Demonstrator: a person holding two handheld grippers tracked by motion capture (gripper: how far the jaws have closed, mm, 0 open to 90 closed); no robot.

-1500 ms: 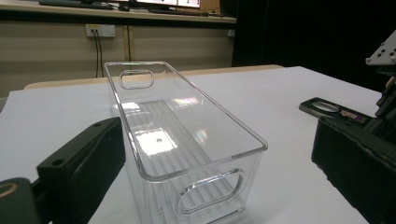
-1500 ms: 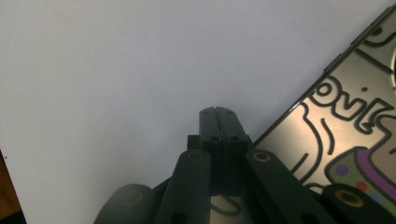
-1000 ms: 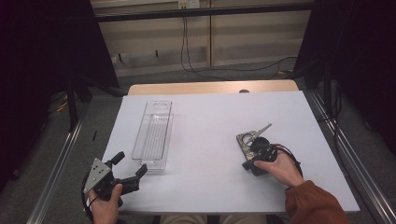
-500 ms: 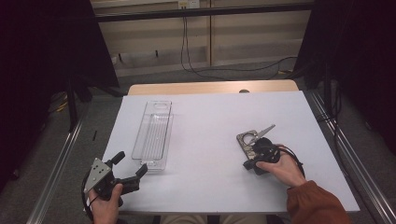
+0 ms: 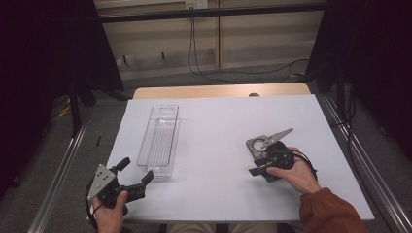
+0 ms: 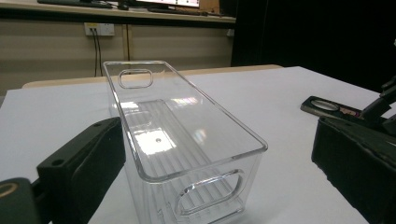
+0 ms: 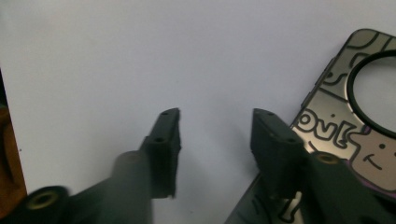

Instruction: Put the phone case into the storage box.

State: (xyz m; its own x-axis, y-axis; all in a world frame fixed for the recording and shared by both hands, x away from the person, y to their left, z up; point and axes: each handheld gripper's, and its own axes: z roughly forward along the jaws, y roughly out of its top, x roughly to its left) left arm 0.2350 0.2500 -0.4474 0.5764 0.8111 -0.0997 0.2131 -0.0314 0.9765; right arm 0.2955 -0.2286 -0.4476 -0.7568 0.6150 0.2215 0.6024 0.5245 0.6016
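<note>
A flat grey case [image 5: 256, 144] with a round ring and doodle drawings lies on the white table [image 5: 218, 126], right of centre. My right gripper [image 5: 255, 164] rests at the case's near edge. Its jaws have just been opening and now stand apart. In the right gripper view [image 7: 215, 126] there is bare table between them, and the right jaw overlaps the edge of the case [image 7: 345, 116]. A clear plastic bin [image 5: 160, 141] stands at the left, long side running away from me. My left gripper [image 5: 137, 169] is open just short of the bin's near end [image 6: 187, 140].
The table's near edge runs just below both hands. A wooden strip [image 5: 218, 91] borders the far edge. Metal rails [image 5: 63, 170] flank both sides. From the left gripper view the case [image 6: 327, 106] lies beyond the right jaw.
The right gripper's jaws have opened from shut beside the case, which has stayed in place on the table. The left gripper and the bin have not moved.
</note>
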